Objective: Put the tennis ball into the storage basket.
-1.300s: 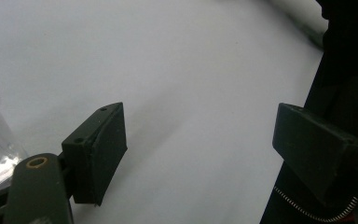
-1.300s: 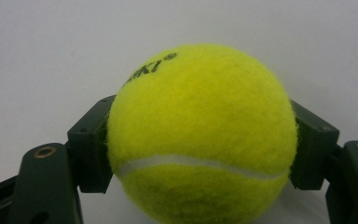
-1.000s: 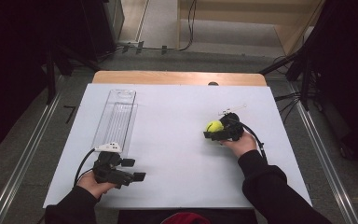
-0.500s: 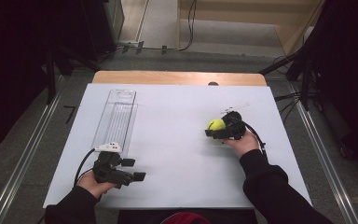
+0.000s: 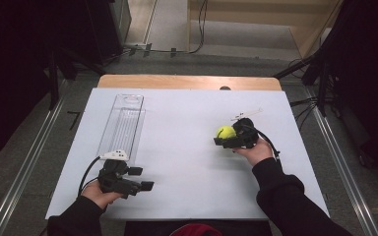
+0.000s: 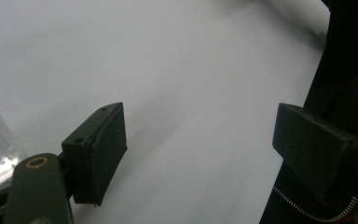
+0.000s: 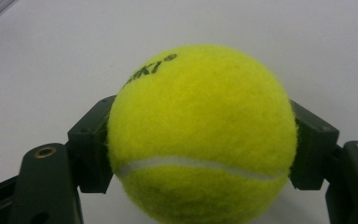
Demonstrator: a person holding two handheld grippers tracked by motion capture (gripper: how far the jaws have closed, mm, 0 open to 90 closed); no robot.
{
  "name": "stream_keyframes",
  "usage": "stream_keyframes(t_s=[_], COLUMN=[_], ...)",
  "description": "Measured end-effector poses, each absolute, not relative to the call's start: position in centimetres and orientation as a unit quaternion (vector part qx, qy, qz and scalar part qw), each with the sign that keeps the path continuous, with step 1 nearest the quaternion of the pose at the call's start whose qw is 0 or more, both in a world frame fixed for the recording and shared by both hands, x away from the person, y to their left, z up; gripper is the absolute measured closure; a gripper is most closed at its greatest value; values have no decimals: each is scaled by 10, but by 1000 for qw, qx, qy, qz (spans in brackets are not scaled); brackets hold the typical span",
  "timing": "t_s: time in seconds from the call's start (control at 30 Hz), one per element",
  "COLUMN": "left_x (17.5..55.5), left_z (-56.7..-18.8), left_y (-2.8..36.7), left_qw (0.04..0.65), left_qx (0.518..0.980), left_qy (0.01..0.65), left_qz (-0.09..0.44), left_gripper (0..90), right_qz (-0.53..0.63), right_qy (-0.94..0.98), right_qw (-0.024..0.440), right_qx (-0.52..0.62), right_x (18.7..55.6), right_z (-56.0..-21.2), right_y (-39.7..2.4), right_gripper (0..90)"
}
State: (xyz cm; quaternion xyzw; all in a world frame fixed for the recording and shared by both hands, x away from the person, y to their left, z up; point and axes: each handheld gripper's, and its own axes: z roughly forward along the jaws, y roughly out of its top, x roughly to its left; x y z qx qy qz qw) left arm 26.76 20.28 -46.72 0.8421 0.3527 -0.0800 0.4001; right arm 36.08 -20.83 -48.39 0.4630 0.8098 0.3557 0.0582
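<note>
- Yellow felt of the tennis ball (image 7: 200, 135) looms in the right gripper view, with a white seam and dark printed letters that the high view is too far off to show.
- Right tool (image 5: 226, 138) is clamped on the ball (image 5: 225, 132), a black pad pressing each side, right of centre in the high view.
- Left tool (image 5: 145, 179), lower left of the high view, has its jaws wide apart, holding nothing above the white surface (image 5: 187, 162).
- Farther up, a clear plastic tray (image 5: 123, 123) lies at the upper left.
</note>
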Motion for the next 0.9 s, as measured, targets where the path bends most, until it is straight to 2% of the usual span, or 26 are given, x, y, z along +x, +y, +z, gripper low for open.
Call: stream_keyframes(t_s=[0.9], left_x=[268], left_z=[-467], left_y=[203], left_qw=[402], left_qx=[841], left_qy=[354], left_qz=[-76], left_gripper=[178], right_qz=[359], right_qy=[828], right_qw=[38], right_qx=[430], right_x=[349], right_z=[-478], right_y=[-186], right_gripper=[229])
